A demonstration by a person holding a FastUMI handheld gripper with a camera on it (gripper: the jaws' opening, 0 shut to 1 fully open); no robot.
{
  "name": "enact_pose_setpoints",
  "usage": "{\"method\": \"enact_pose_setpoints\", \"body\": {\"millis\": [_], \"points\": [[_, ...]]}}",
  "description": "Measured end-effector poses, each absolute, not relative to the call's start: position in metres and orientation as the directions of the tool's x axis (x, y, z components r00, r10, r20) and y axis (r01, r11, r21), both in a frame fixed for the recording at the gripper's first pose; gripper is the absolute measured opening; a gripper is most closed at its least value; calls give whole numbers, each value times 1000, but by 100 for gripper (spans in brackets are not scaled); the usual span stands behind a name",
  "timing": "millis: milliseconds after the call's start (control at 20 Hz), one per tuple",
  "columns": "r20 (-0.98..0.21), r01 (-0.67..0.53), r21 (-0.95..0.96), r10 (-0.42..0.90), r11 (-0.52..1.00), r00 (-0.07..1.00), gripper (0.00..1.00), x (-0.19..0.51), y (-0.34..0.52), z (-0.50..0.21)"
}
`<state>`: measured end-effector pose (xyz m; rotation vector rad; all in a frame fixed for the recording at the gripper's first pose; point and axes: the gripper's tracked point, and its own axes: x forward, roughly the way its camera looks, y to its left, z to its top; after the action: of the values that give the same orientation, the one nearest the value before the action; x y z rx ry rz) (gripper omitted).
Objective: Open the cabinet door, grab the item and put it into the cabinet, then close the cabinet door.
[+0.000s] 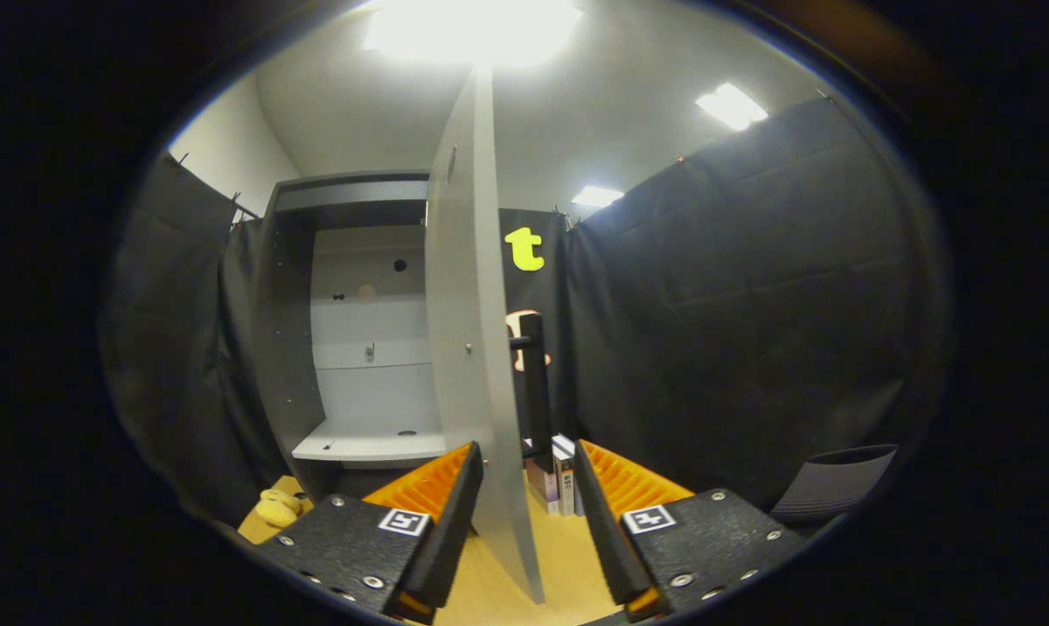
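Observation:
The grey cabinet (350, 287) stands ahead and to the left with its door (468, 330) swung open, edge-on toward me. The door's lower edge passes between my fingers; my gripper (524, 504) is open around it, with the left finger close to the door face and a gap on the right. A black bar handle (535, 382) sits on the door's right face, beyond the fingers. Inside the cabinet a pale shelf (368, 443) is bare. A yellow plush toy (283, 506) lies on the wooden table left of the left finger, below the cabinet.
Several upright books (557, 478) stand on the wooden table (568, 556) just beyond the fingers, right of the door. A dark ribbed object (829, 491) lies at the far right. Black cloth walls close in on both sides.

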<state>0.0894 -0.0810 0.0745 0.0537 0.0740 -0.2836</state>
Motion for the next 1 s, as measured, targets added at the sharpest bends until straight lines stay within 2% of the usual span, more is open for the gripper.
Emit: {"method": "enact_pose_setpoints", "body": {"millis": [100,200,500,1000], "points": [[-65,303,49,-300,952,952,89,81,-81,70],[-53,293,57,-291,954,955,94,78,-71,64],[-15,182,43,-181,982,983,95,72,-3,30],[-122,-19,105,32,994,992,95,78,119,-90]]}}
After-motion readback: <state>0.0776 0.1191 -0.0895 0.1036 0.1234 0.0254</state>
